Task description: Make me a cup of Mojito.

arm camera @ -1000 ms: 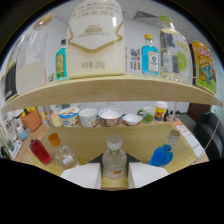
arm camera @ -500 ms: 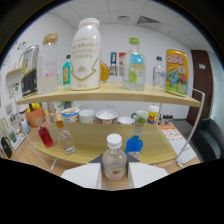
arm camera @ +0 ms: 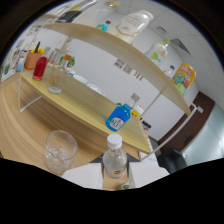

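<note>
Two-tier light wooden shelf unit with white metal frame [arm camera: 95,107]: being seen at a strong tilt, beyond the fingers. Large white-labelled jar [arm camera: 134,21] and yellow printed carton [arm camera: 183,78] are being carried on the upper board; the carton's print cannot be read.

Pale wooden tabletop [arm camera: 20,135]: being occupied near the fingers by a glass.

Clear glass tumbler holding what appears to be ice [arm camera: 60,150]: being stood on the tabletop, just ahead of the fingers and to their left, apart from them.

Small clear bottle with white cap and orange label [arm camera: 115,160]: being held upright between the two white fingers [arm camera: 82,176], which are pressing against it from both sides. Two-finger gripper [arm camera: 116,179]: being kept clamped on this bottle.

Blue bottle with white label [arm camera: 118,118]: being stood on the lower board, beyond the clear bottle.

Red bottle [arm camera: 40,68]: being stood on the lower board, well apart, beside a second clear glass [arm camera: 56,80].
</note>
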The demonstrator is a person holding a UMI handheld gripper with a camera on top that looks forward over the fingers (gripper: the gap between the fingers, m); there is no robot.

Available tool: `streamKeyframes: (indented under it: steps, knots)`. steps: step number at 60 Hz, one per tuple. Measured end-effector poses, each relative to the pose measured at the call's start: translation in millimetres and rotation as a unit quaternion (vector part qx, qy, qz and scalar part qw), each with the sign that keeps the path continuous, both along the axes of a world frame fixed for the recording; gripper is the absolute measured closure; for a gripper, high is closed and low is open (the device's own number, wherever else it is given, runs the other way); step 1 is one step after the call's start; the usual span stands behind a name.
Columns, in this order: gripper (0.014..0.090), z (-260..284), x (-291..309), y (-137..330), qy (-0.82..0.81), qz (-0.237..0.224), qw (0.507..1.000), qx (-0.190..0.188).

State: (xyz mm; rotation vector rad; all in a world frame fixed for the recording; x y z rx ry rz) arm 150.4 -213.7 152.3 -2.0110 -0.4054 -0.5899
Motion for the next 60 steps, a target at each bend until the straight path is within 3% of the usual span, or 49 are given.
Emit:
streamKeyframes:
  steps: [9, 23, 45, 60]
  knots:
    - [0.0705, 16, -5, 8, -0.192, 0.054, 0.98, -0.003]
    - [0.0706, 29, -11, 15, -0.418, 0.104, 0.902, -0.031]
    - [0.0706, 16, -22, 18, -0.605, 0.157, 0.775, -0.095]
    - [0.0702, 20, -21, 13, -0.594, 0.157, 0.783, -0.093]
